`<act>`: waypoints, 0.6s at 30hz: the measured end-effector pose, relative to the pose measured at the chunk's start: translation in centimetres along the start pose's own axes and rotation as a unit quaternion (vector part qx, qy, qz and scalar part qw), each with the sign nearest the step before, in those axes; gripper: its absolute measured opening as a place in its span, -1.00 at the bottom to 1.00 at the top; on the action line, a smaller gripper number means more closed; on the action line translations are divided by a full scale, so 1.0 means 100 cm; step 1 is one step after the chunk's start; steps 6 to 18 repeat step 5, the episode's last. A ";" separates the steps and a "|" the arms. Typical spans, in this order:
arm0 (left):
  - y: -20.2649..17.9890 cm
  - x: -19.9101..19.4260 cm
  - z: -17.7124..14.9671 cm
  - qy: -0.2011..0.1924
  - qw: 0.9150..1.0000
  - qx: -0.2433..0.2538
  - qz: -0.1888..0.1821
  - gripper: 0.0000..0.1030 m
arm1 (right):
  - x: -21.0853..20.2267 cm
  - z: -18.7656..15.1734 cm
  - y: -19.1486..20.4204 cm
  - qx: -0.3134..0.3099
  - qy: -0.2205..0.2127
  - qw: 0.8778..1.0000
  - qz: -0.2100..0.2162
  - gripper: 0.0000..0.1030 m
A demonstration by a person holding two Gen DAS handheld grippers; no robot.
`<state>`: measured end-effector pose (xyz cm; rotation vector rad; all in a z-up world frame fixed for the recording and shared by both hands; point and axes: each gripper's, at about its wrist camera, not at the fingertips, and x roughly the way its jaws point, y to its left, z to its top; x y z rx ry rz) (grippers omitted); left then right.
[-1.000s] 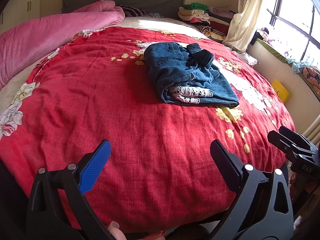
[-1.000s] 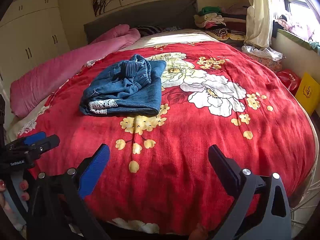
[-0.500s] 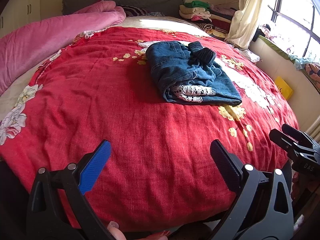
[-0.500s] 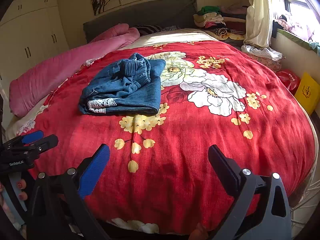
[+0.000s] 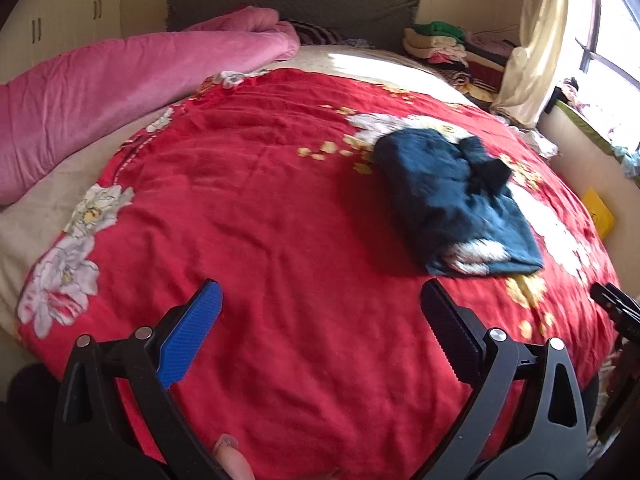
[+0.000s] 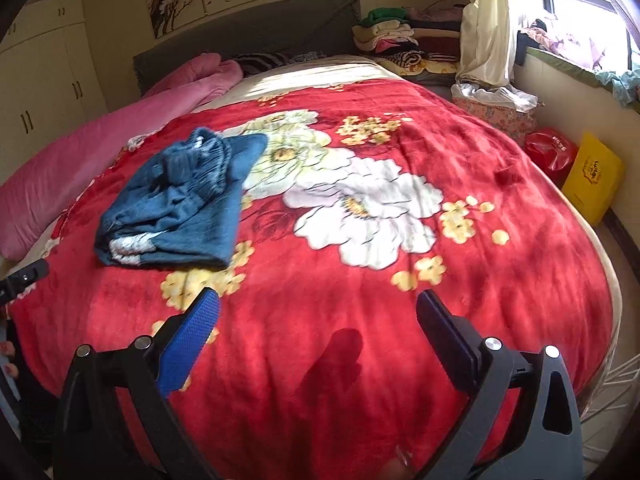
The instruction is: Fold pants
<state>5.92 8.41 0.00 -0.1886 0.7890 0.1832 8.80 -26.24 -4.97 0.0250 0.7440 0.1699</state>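
Note:
A folded bundle of blue denim pants (image 5: 452, 196) with white lace trim lies on the red flowered blanket (image 5: 280, 220), right of centre in the left wrist view. The same pants (image 6: 180, 204) sit at the left in the right wrist view. My left gripper (image 5: 320, 316) hovers open over the blanket's near part, well short of the pants, holding nothing. Also open and empty, my right gripper (image 6: 316, 320) hangs over the blanket (image 6: 360, 320) to the right of the bundle. The tip of each gripper shows at the edge of the other's view.
A rolled pink quilt (image 5: 100, 92) runs along the bed's left side up to the grey headboard (image 5: 296, 0). Stacked clothes (image 6: 392, 36) sit at the far right corner by a curtain (image 6: 484, 20). A yellow bag (image 6: 594, 176) and a red bag (image 6: 550, 152) stand on the floor.
Both cameras have swung: the pants now sit further right in the left view and lower left in the right view. Both grippers stay open and empty.

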 end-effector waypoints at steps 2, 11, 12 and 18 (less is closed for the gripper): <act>0.029 0.025 0.025 0.013 0.999 0.000 0.042 0.81 | 0.010 0.021 -0.030 0.011 -0.001 0.999 -0.038 0.91; 0.076 0.079 0.066 0.053 0.992 -0.005 0.111 0.81 | 0.041 0.053 -0.083 0.016 0.008 0.994 -0.112 0.91; 0.076 0.079 0.066 0.053 0.992 -0.005 0.111 0.81 | 0.041 0.053 -0.083 0.016 0.008 0.994 -0.112 0.91; 0.076 0.079 0.066 0.053 0.992 -0.005 0.111 0.81 | 0.041 0.053 -0.083 0.016 0.008 0.994 -0.112 0.91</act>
